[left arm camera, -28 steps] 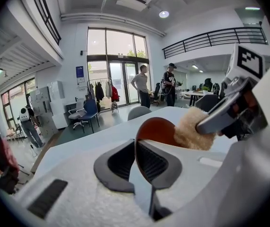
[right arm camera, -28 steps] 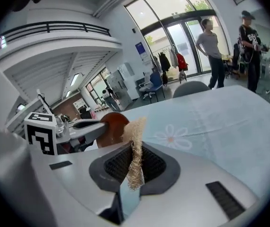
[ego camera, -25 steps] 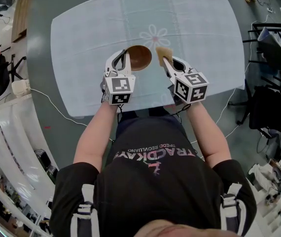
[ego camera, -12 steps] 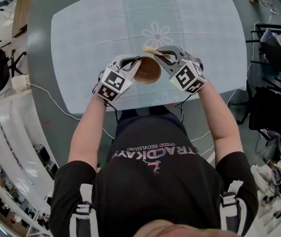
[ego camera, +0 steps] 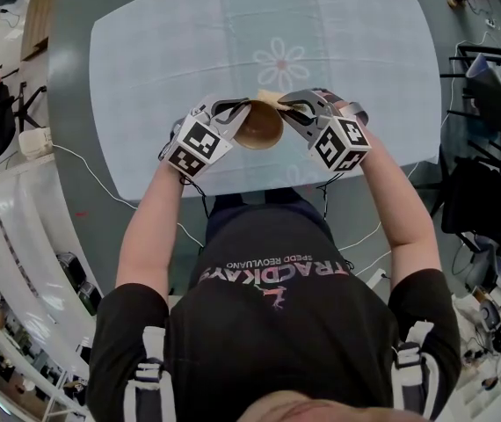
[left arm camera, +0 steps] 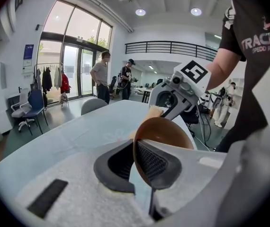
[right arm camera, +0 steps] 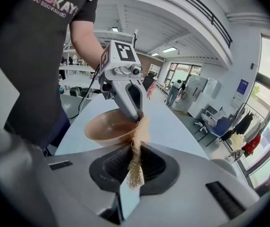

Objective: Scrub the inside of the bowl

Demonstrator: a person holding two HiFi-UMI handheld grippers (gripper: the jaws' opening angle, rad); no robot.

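the bench (ego camera: 145, 77), a wide rounded top under a pale cloth with a faint flower print, spreads ahead of both grippers. the bowl (ego camera: 259, 123) hangs between them, lifted off the cloth as far as i can judge, and tipped so its hollow faces my right gripper (ego camera: 290, 108). it is round, thin-walled, smooth and warm brown. i cannot tell whether it is wood or plastic. my left gripper (ego camera: 233, 112) is clamped on the bowl's rim, one ribbed dark jaw face inside the wall and one outside. my right gripper is closed on a scrub pad (right arm camera: 136, 164), a thin, tan, coarse fibrous sheet. it stands edge-on between the jaws and pokes out past their tips, its far end just at the bowl's rim.

the scrubbing looks about to start. to do it well, i would grip firmly on the left so the slick wall cannot twist. i would lay the pad's flat face, not its edge, against the inner curve, then sweep in circles from rim to base.
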